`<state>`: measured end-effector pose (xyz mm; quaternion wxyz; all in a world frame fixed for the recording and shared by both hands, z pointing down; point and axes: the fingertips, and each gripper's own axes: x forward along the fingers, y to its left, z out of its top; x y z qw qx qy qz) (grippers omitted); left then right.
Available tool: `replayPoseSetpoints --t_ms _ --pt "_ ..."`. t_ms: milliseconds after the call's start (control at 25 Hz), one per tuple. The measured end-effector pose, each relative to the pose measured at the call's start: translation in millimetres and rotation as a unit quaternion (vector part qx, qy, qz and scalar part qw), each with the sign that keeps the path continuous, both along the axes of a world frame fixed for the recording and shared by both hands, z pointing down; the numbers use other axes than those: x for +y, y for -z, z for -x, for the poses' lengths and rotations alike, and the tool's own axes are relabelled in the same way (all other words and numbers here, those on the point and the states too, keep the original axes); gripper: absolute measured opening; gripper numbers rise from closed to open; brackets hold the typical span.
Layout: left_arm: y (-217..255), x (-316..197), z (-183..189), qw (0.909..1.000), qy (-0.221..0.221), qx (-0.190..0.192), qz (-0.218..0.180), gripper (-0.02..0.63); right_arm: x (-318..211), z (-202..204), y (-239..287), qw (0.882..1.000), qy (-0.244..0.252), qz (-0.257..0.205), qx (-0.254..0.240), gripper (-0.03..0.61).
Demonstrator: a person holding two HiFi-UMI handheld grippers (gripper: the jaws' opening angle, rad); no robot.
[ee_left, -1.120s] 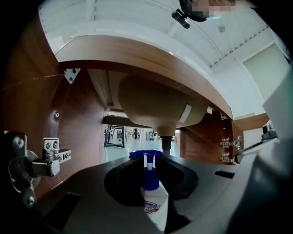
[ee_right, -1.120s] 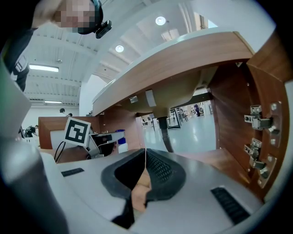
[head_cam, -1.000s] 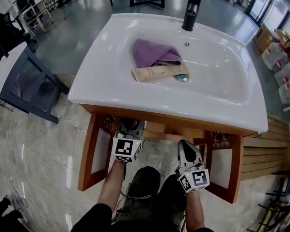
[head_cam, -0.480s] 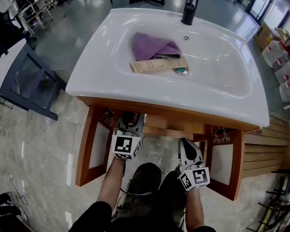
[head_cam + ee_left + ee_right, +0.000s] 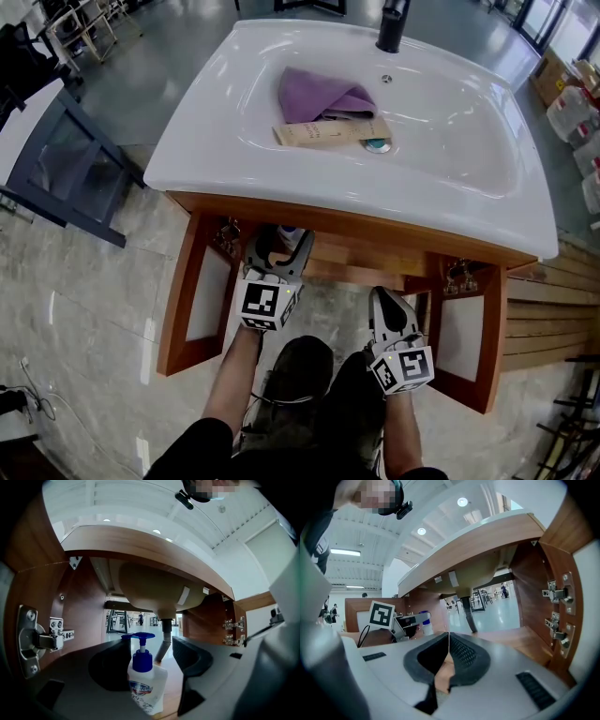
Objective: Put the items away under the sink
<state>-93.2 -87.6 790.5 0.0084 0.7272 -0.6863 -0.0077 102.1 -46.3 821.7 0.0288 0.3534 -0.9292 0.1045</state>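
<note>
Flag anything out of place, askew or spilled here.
Nothing spilled or damaged. A crumpled purple cloth and a tan tube lying flat beside it sit in the sink basin, not yet put away. The soap pump bottle stands upright below.

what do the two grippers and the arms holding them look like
Both the left gripper and right gripper have light grey bodies with dark curved pads, ribbed on the inside. Each carries a cube with black-and-white square markers. The person wears black sleeves.
</note>
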Motion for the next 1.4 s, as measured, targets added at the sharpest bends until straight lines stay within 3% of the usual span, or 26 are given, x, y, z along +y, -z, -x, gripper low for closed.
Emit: replayPoseSetpoints --t_ms 160,680,920,1400 --pt "-1 3 -2 0.9999 0.006 -0.002 0.008 0.303 4 -2 -1 1.000 0.002 -0.003 0.002 0.031" --pt "20 48 -8 0.9977 0.021 0.006 0.064 0.296 20 16 42 1.000 0.018 0.012 0.000 0.031" --pt "70 77 -16 0.9965 0.020 0.004 0.081 0.251 38 27 87 0.999 0.037 0.027 0.009 0.031" --pt "196 133 -31 0.9942 0.022 0.003 0.106 0.171 69 13 234 0.999 0.030 0.010 0.014 0.031"
